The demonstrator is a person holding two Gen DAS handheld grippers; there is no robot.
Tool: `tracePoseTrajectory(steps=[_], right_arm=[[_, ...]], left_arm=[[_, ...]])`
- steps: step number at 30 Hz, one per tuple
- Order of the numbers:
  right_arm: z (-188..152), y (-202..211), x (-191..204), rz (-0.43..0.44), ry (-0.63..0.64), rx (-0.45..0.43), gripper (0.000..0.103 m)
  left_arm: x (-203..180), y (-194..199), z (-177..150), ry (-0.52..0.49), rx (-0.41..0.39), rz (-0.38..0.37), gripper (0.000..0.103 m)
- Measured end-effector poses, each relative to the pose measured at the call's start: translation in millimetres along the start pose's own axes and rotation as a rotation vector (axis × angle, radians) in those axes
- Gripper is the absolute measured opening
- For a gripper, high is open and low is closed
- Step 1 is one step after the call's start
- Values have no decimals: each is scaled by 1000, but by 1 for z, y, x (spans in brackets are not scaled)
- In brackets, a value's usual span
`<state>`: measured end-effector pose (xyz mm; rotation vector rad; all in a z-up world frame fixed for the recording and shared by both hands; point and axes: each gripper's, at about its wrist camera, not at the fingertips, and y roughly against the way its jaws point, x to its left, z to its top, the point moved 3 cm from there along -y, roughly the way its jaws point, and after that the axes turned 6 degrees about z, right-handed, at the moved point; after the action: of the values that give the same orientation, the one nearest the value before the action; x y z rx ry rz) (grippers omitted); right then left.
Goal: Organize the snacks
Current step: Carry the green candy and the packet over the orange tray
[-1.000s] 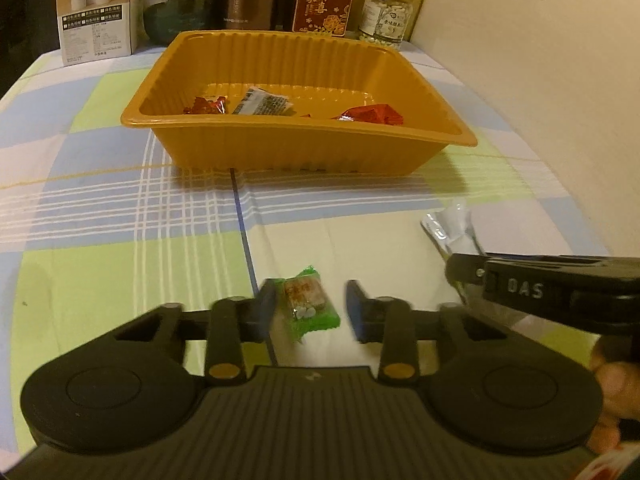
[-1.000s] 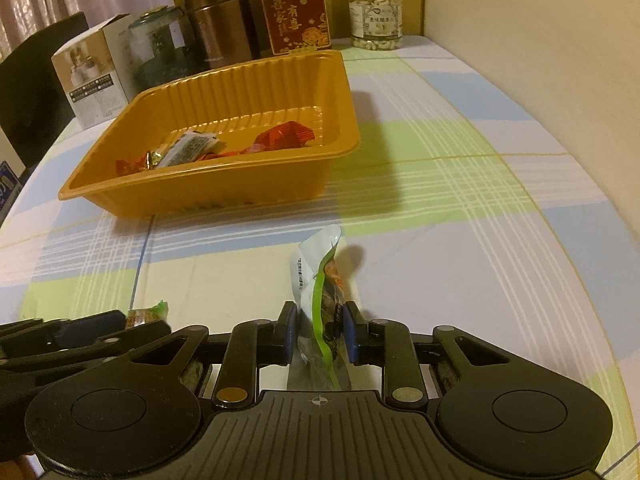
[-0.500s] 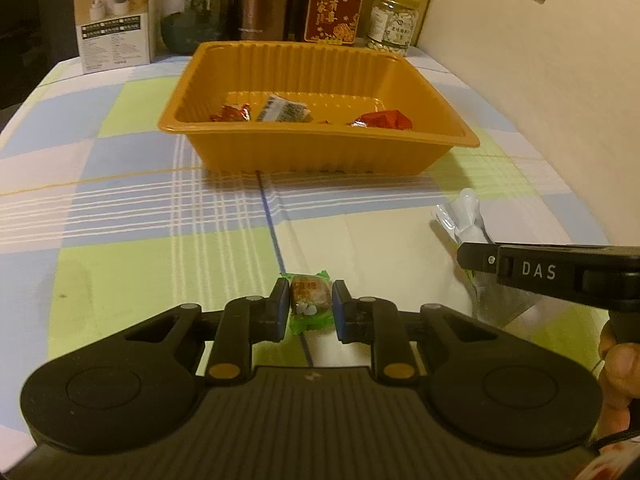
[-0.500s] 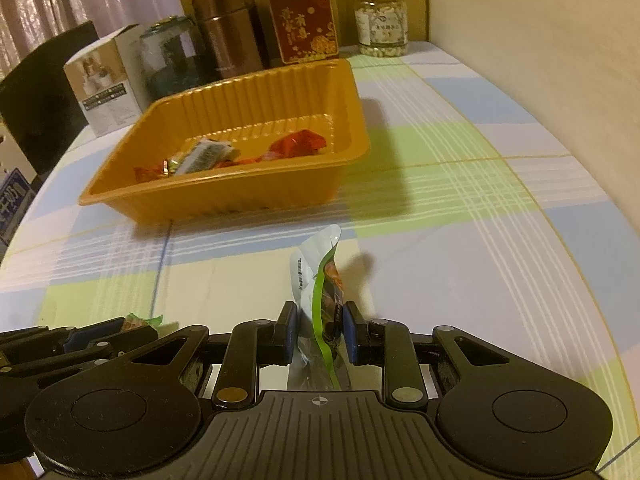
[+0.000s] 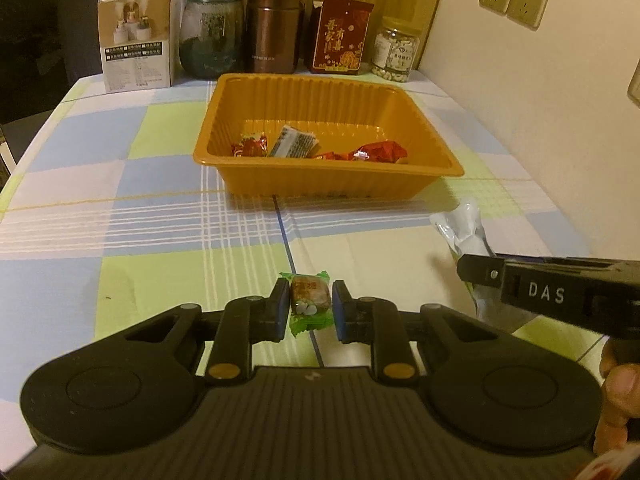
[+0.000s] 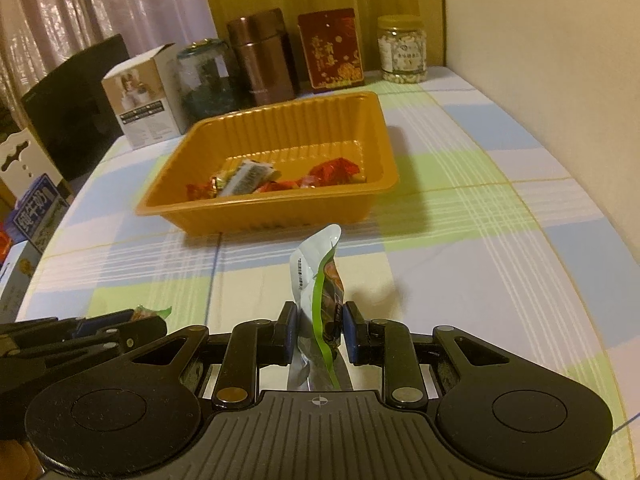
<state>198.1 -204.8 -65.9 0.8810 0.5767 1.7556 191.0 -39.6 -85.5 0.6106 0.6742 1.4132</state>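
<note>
My left gripper is shut on a small green-wrapped candy and holds it above the checked tablecloth. My right gripper is shut on a silver-and-green snack pouch, held upright on edge; the pouch also shows in the left wrist view. The orange plastic tray stands ahead of both grippers and also shows in the right wrist view. It holds a red candy, a silver packet and a red wrapper.
At the back of the table stand a white box, a glass jar, a brown canister, a red box and a nut jar. A wall runs along the right. Boxes sit off the left edge.
My left gripper closed on the green candy and rose with it. Both grippers have lifted and pulled back, so the tray looks farther and lower. The right gripper kept its hold on the pouch.
</note>
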Motion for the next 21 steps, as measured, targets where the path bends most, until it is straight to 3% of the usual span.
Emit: tracePoseTrajectory(steps=[21], right_arm=[[15,35,7,10,36,-47,25]], left_arm=[[-4,28,20,-13,-46,-30,20]])
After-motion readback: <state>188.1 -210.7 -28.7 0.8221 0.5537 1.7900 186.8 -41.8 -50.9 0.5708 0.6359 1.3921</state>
